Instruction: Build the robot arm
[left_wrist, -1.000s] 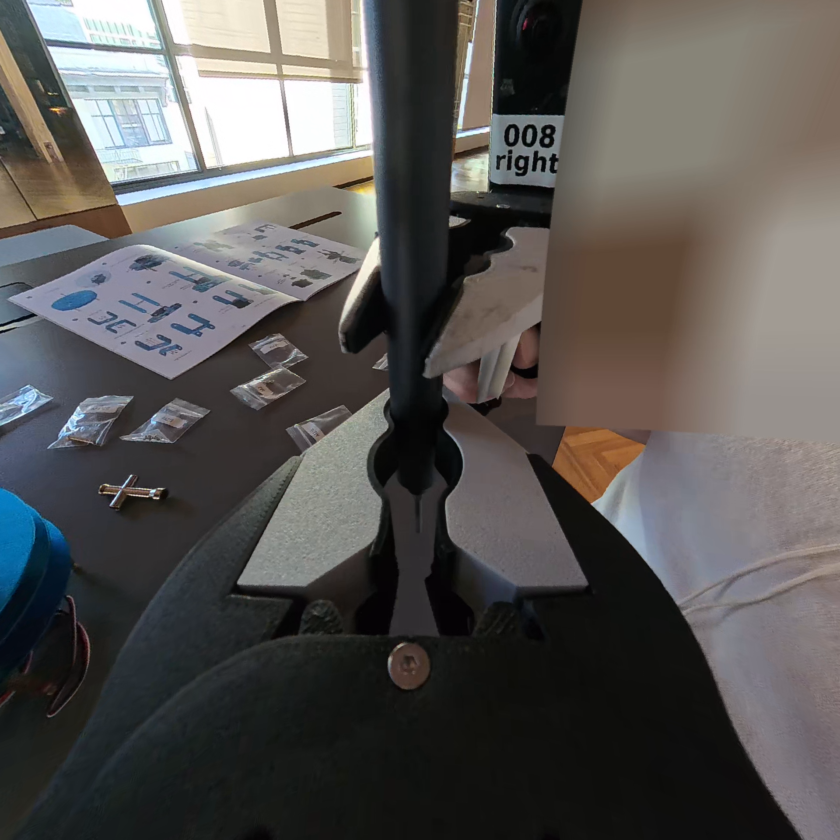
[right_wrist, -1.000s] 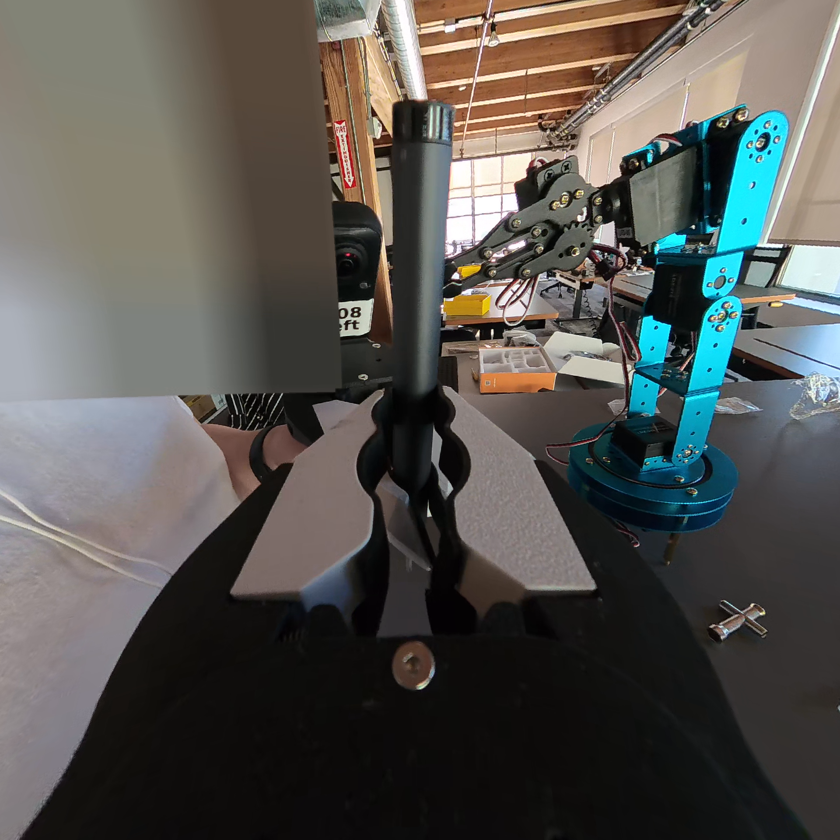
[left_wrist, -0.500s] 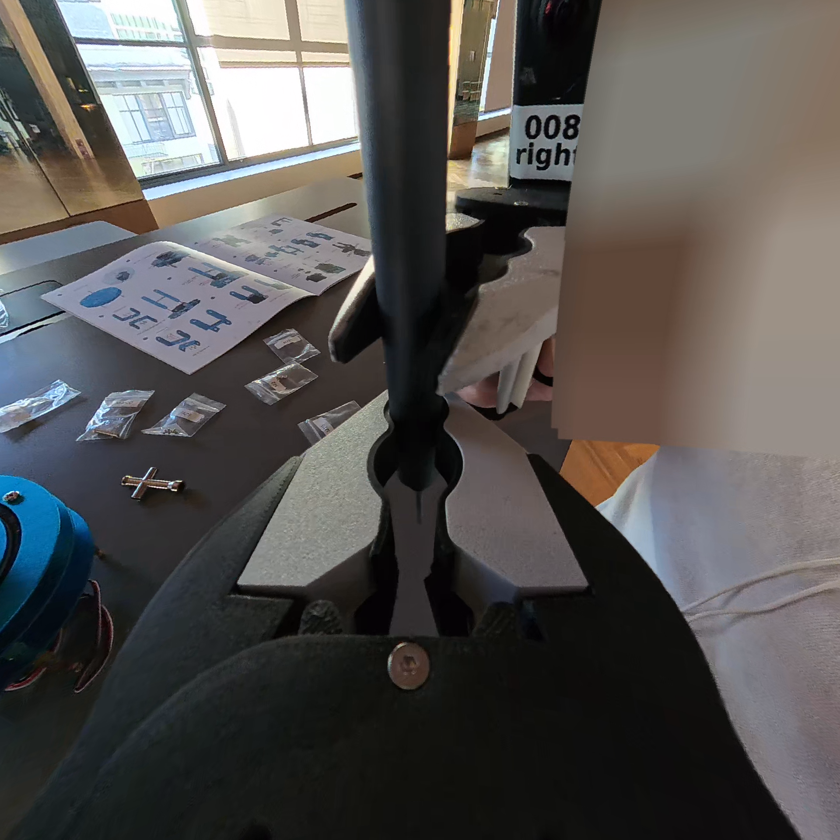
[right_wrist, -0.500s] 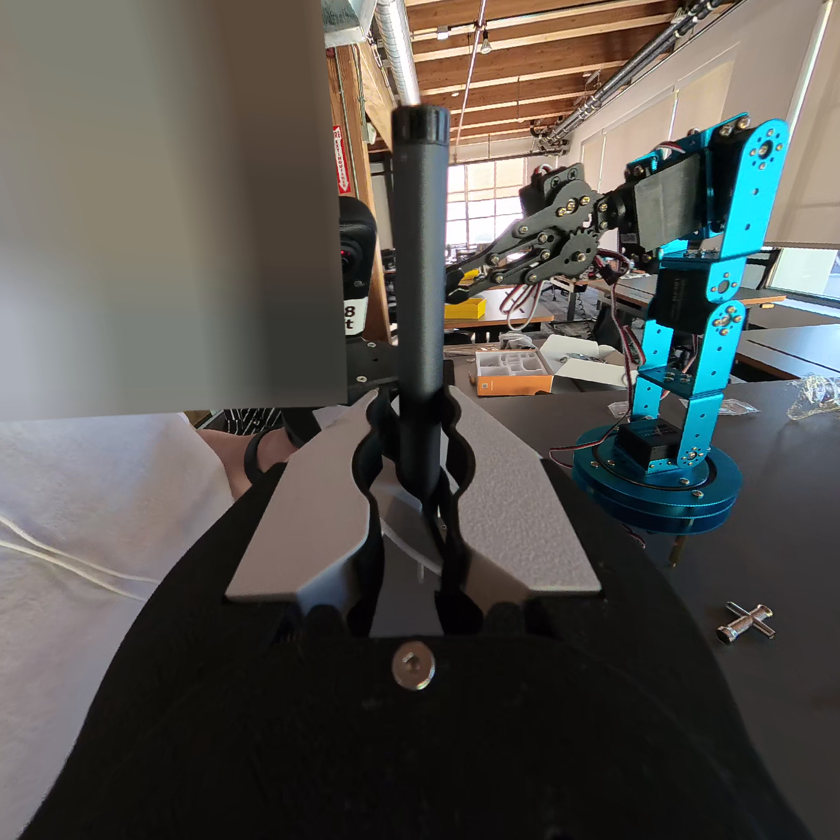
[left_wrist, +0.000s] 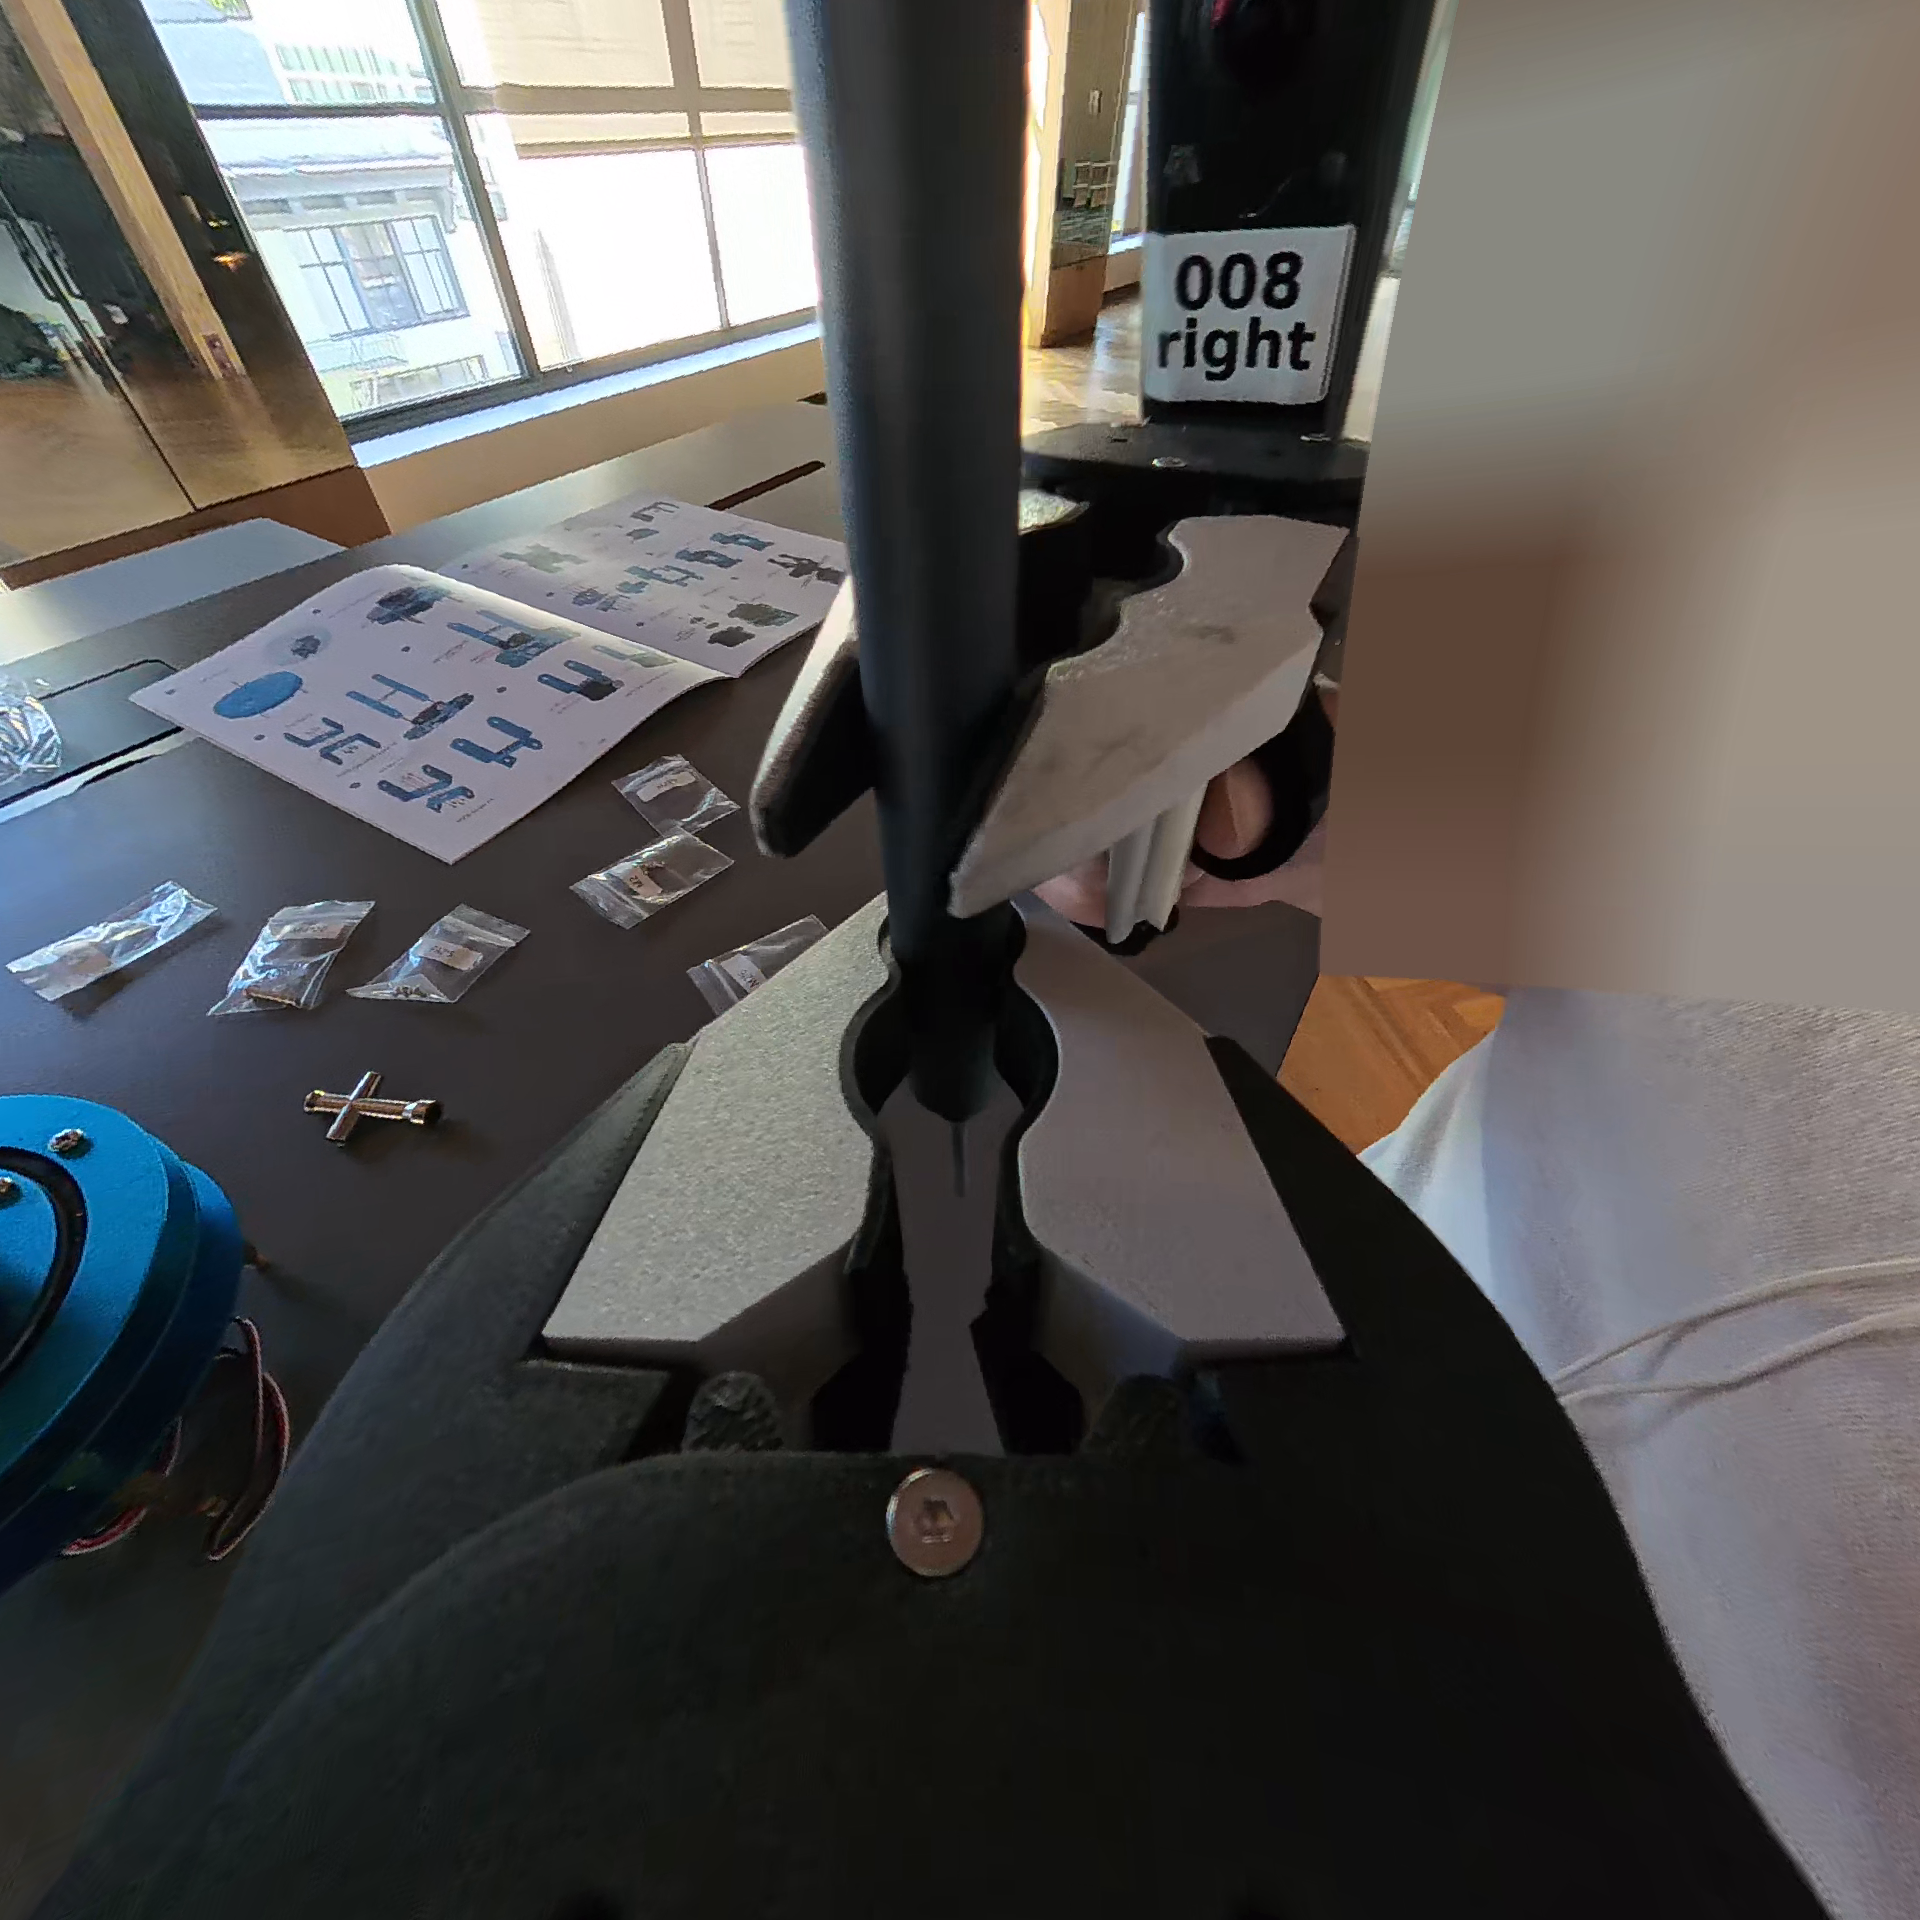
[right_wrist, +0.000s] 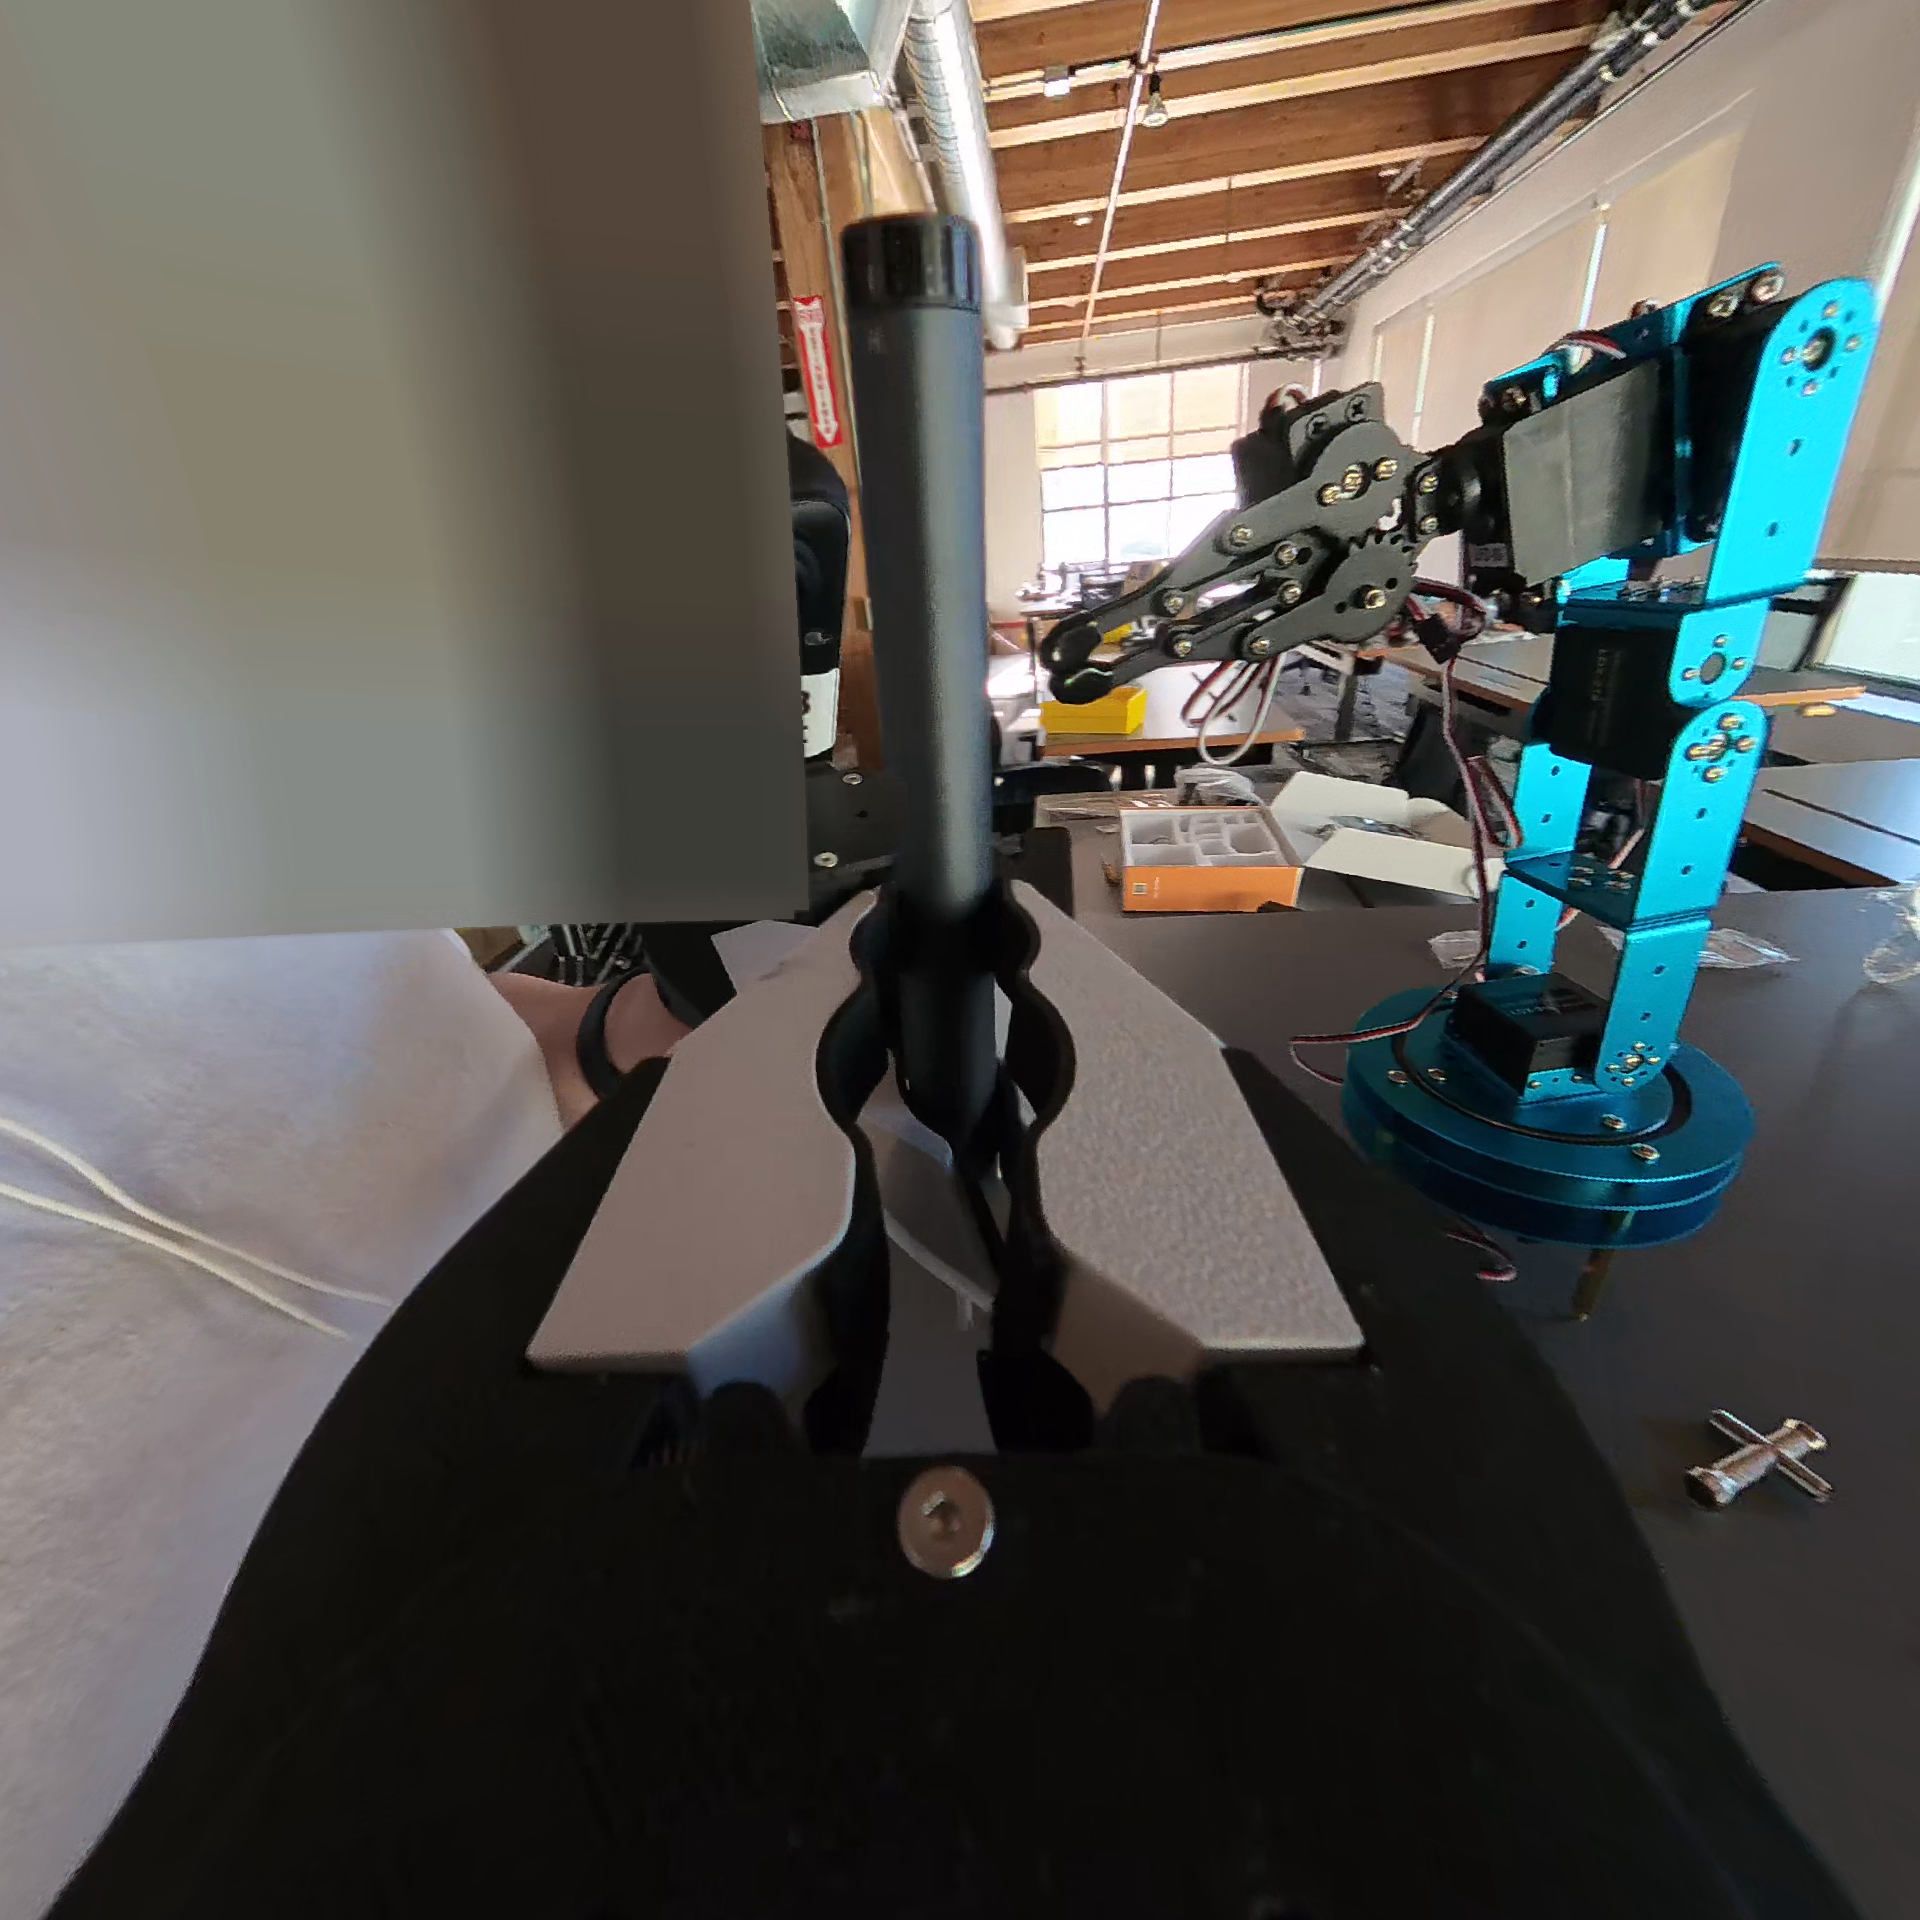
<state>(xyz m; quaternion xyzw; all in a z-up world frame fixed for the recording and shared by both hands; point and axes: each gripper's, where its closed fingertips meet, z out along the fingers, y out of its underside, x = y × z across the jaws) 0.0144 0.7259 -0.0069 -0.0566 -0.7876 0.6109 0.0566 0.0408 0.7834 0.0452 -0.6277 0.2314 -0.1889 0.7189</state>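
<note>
A dark grey pen-shaped screwdriver (left_wrist: 914, 416) stands upright between both grippers. My left gripper (left_wrist: 951, 987) is shut on its narrow lower end, and the thin bit (left_wrist: 961, 1158) shows just below the grip. My right gripper (right_wrist: 940, 956) is shut on the body higher up. It also shows in the left wrist view (left_wrist: 925, 800), clamped on the tool just above my left fingers. The screwdriver's black cap (right_wrist: 912, 260) is at the top in the right wrist view. One left finger (right_wrist: 920, 1184) shows under the right jaws.
A blue robot arm kit (right_wrist: 1621, 831) stands on the dark table (left_wrist: 187, 831); its base (left_wrist: 94, 1299) is close on my left. A metal cross wrench (left_wrist: 369, 1107), small parts bags (left_wrist: 281, 951), an open manual (left_wrist: 488, 675) and an orange box (right_wrist: 1210, 868) lie around. A person in white (left_wrist: 1662, 1351) is close. One gripper's finger ends stand about 7 centimetres off the other's.
The left view has shifted so the blue base and the table show more at the left. Both grippers have stayed shut on the screwdriver, which has kept upright.
</note>
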